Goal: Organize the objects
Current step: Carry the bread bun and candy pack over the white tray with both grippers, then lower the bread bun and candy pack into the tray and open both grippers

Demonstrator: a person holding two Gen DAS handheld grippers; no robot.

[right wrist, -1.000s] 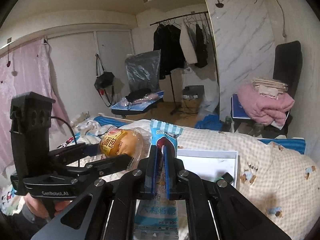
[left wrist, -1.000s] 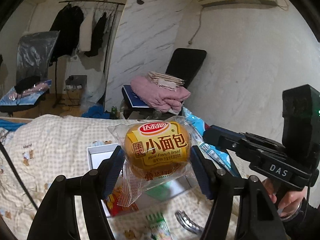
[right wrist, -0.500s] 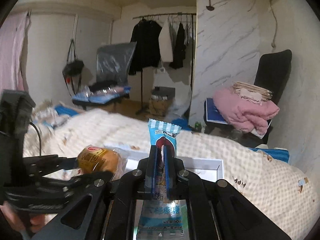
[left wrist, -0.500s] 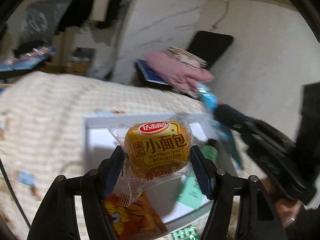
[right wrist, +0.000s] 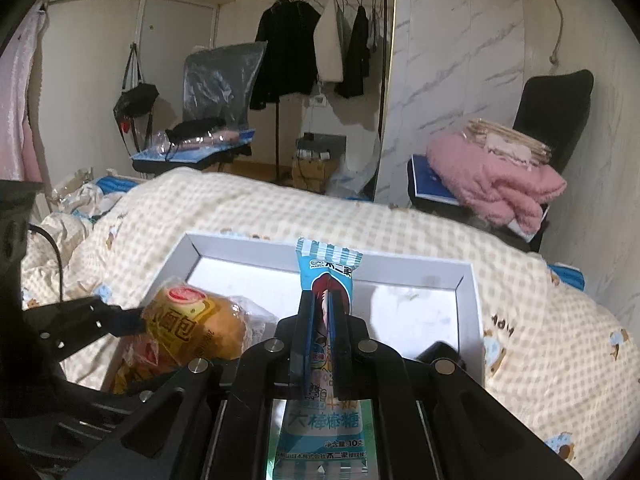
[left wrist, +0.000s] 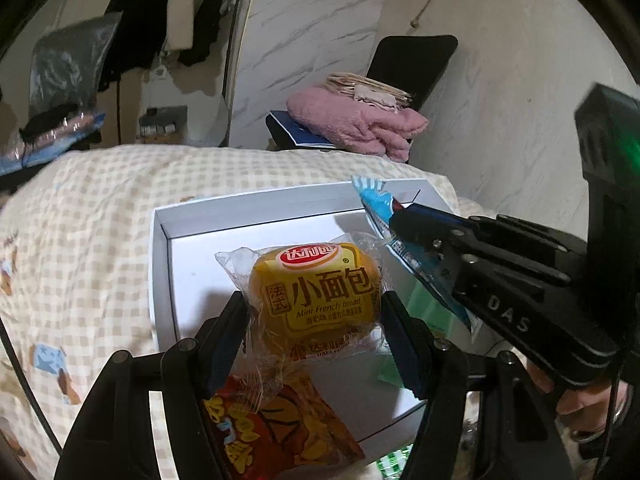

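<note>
My left gripper (left wrist: 314,314) is shut on a yellow mini French bread packet (left wrist: 314,292), held just above the open white box (left wrist: 208,264) on the bed. Under it an orange-red snack bag (left wrist: 280,428) lies in the box's near corner. My right gripper (right wrist: 327,308) is shut on a thin blue lollipop packet (right wrist: 329,268), upright over the same white box (right wrist: 468,300). In the left wrist view the right gripper (left wrist: 394,222) reaches in from the right with the blue packet (left wrist: 376,200). The bread packet (right wrist: 192,324) shows at the left of the right wrist view.
The box rests on a beige checked quilt (left wrist: 80,220). A green item (left wrist: 428,312) lies inside the box. Behind the bed stand a black chair with a pink blanket (right wrist: 492,184), a clothes rack (right wrist: 320,40) and a marble-patterned wall. A person's hand (left wrist: 580,396) grips the right tool.
Both grippers have come down toward the white box, which now looks larger and closer. Each still holds its packet as before.
</note>
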